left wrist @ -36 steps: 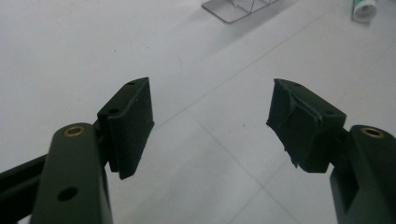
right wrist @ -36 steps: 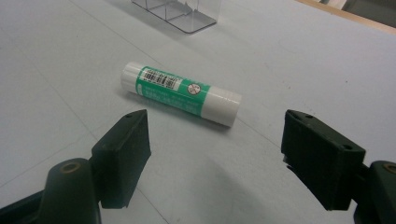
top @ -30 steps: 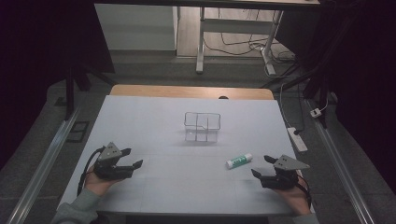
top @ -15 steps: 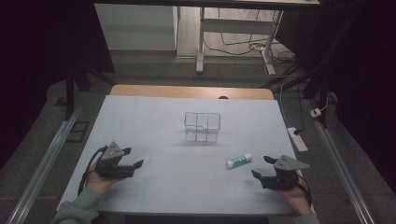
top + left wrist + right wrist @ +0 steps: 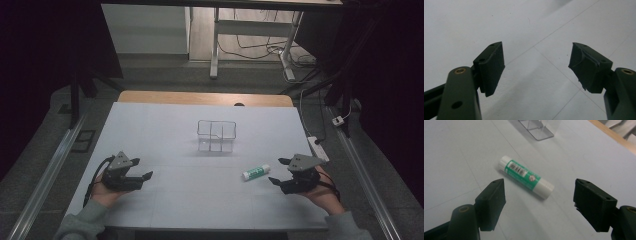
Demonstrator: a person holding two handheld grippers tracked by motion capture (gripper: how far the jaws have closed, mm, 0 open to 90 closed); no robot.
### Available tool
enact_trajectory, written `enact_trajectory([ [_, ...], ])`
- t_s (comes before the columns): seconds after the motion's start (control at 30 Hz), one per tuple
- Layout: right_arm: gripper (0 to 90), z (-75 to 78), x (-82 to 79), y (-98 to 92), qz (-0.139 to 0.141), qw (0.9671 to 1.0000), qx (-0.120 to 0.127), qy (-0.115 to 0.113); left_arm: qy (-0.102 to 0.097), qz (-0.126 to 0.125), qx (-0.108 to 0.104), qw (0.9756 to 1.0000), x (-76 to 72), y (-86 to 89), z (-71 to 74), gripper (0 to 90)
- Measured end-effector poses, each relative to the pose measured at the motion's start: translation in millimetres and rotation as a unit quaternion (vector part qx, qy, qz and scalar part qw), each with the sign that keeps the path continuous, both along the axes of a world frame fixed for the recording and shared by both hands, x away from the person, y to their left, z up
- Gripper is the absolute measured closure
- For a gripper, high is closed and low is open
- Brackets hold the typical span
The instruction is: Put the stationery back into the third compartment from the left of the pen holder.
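The bench (image 5: 165,135) carries a matte white sheet with faint straight seam lines; a strip of bare wood shows along its far edge.

A clear plastic organiser (image 5: 216,135) stands upright near the middle of the bench. It is a rectangular box with thin transparent walls, split by inner partitions into compartments. I see nothing inside any compartment. In my right gripper view its near corner (image 5: 537,130) appears at the top of the frame, glossy and see-through.

The glue stick (image 5: 256,172) lies flat on its side on the white sheet, toward my right side and nearer to me than the organiser, well apart from it. It is a smooth cylinder with white ends and a green label band carrying a barcode (image 5: 526,176).

My right gripper (image 5: 282,170) rests low at the bench's right near corner, held in my right hand (image 5: 322,192). Its jaws are spread wide, flat black blocks with ribbed faces, and the glue stick lies just beyond them, touching neither.

My left gripper (image 5: 142,175) sits at the left near side in my left hand (image 5: 102,192). Its jaws are spread apart over bare sheet; the pad covering (image 5: 584,67) on one jaw looks torn and ragged.
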State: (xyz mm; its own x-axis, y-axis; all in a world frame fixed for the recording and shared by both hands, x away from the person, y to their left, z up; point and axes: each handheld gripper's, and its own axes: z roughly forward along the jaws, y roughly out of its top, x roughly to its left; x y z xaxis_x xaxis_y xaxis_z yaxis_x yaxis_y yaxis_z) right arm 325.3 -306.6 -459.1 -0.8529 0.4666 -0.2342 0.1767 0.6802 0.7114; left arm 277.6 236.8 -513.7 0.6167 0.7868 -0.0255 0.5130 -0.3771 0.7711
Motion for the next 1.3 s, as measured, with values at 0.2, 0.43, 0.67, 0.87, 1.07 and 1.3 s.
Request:
enact_trajectory([
  [0.2, 25.7, 22.6, 17.7, 18.0, 0.05, 0.9982, -0.031, 0.009, 0.005, -0.003, 0.002, 1.0, 0.4, -1.2, -2.7, 28.0],
  [0.43, 25.6, 22.8, 34.2, 25.0, 0.07, 0.995, -0.061, 0.039, 0.007, -0.006, 0.003, 0.9999, 0.8, -1.9, -4.3, 28.0],
  [0.67, 24.9, 13.6, 47.5, 26.6, 0.095, 0.9896, -0.084, 0.068, 0.012, -0.008, 0.006, 0.9999, 1.6, -4.4, -6.0, 28.0],
  [0.87, 25.3, 11.2, 58.2, 27.7, 0.098, 0.9863, -0.101, 0.087, 0.014, -0.006, 0.009, 0.9998, 2.3, -4.4, -6.9, 28.0],
  [1.07, 26.2, 1.5, 73.3, 32.8, 0.112, 0.9801, -0.116, 0.115, 0.014, -0.007, 0.013, 0.9998, 2.2, -4.6, -7.5, 27.8],
  [1.3, 28.2, -10.9, 81.3, 38.5, 0.138, 0.9705, -0.136, 0.144, 0.018, -0.008, 0.017, 0.9997, 2.7, -5.3, -8.9, 27.5],
])
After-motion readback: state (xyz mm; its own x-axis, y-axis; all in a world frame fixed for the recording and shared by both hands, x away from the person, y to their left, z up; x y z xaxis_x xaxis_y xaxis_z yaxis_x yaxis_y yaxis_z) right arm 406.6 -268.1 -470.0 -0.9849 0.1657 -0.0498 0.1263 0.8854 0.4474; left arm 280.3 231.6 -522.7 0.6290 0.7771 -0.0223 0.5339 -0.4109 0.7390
